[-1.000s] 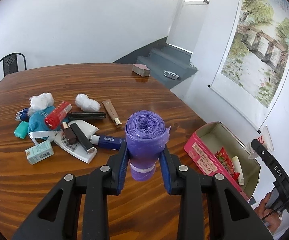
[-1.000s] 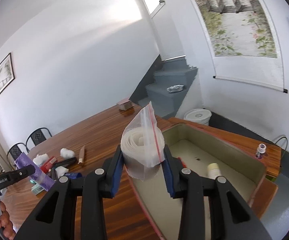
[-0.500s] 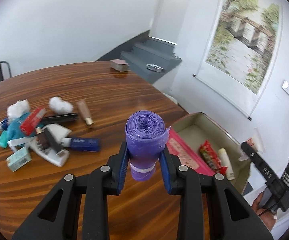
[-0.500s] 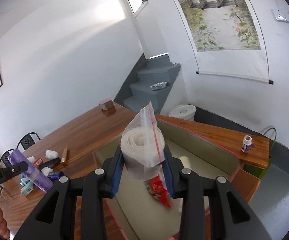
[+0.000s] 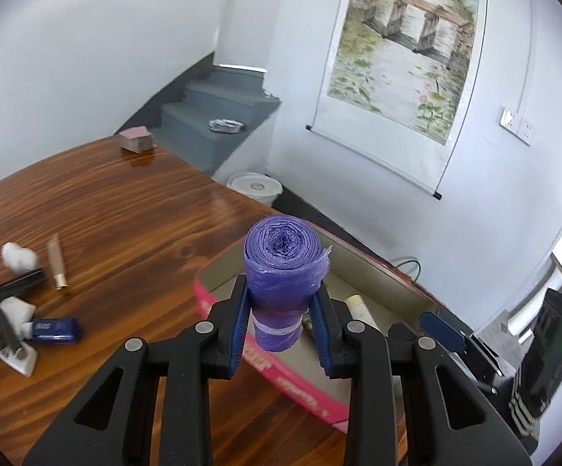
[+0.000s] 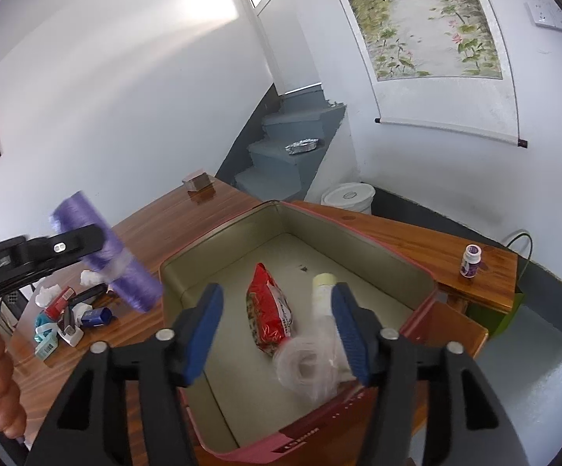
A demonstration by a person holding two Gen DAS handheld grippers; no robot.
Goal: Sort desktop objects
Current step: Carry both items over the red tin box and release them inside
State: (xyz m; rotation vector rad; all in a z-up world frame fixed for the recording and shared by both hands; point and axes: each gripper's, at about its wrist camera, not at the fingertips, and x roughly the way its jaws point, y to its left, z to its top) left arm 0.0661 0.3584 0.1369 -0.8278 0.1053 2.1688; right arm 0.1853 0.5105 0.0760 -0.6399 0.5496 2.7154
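My left gripper [image 5: 281, 334] is shut on a purple roll of bags [image 5: 281, 272] and holds it upright just above the near-left rim of the open pink tin box [image 5: 300, 386]. In the right wrist view the same roll [image 6: 125, 272] hangs left of the box. My right gripper [image 6: 277, 295] is over the box [image 6: 242, 240]; its jaws are opening with nothing pressed between them. A clear zip bag with a white roll [image 6: 308, 365] lies in the box below the right finger, beside a red snack packet [image 6: 269, 310] and a pale tube [image 6: 322, 291].
A pile of small items [image 5: 9, 310] lies on the wooden table left of the box: cotton balls, a blue tube, a calculator, small cartons. A card stack [image 5: 137, 139] sits at the far edge. A small purple bottle [image 6: 469, 260] stands on a side shelf; a white bucket [image 6: 349, 196] is behind.
My right jaws spread apart and the clear bag dropped from them into the box. My left gripper carried the purple roll rightward, from over the table to the box's edge.
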